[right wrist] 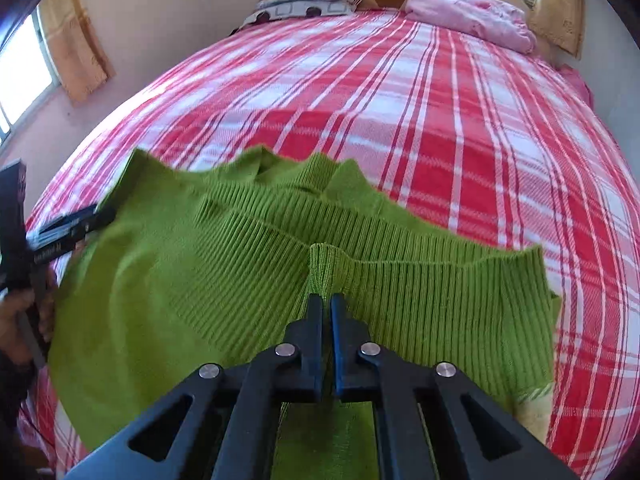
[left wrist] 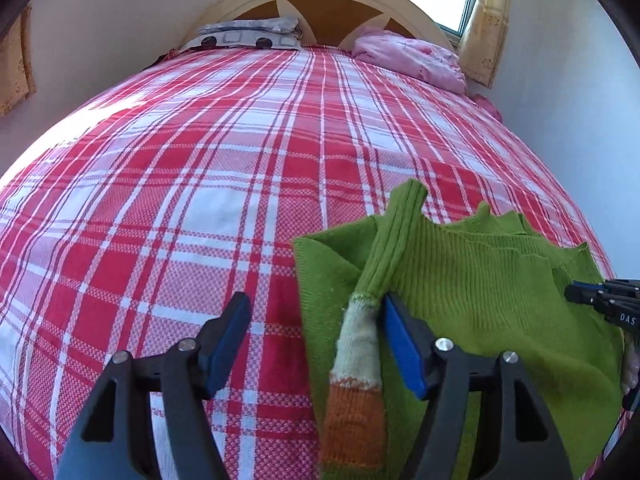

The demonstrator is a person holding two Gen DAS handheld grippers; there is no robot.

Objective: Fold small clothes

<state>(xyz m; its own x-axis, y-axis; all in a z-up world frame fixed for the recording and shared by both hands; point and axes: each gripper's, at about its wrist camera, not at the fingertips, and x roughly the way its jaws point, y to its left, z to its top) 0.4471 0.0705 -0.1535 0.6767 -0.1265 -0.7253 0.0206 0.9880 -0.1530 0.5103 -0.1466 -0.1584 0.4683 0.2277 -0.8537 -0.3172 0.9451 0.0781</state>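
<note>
A small green knit sweater point(left wrist: 492, 280) lies on the near part of the bed. One sleeve point(left wrist: 384, 256), green with a white and an orange band at the cuff end, runs across it. My left gripper point(left wrist: 316, 300) is open; the sleeve lies between its blue pads, against the right pad point(left wrist: 400, 336). In the right wrist view my right gripper point(right wrist: 327, 298) is shut on a pinched fold of the sweater's point(right wrist: 240, 264) ribbed edge. Each gripper shows in the other's view: the right gripper point(left wrist: 576, 293) at the sweater's right side, the left gripper point(right wrist: 102, 216) at its left side.
A red and white plaid bedspread point(left wrist: 208, 168) covers the whole bed. A grey patterned pillow point(left wrist: 248, 34) and a pink bundle point(left wrist: 412, 60) lie by the wooden headboard point(left wrist: 332, 4). Walls, curtains and windows ring the bed. A person's hand point(right wrist: 18, 316) holds the left gripper.
</note>
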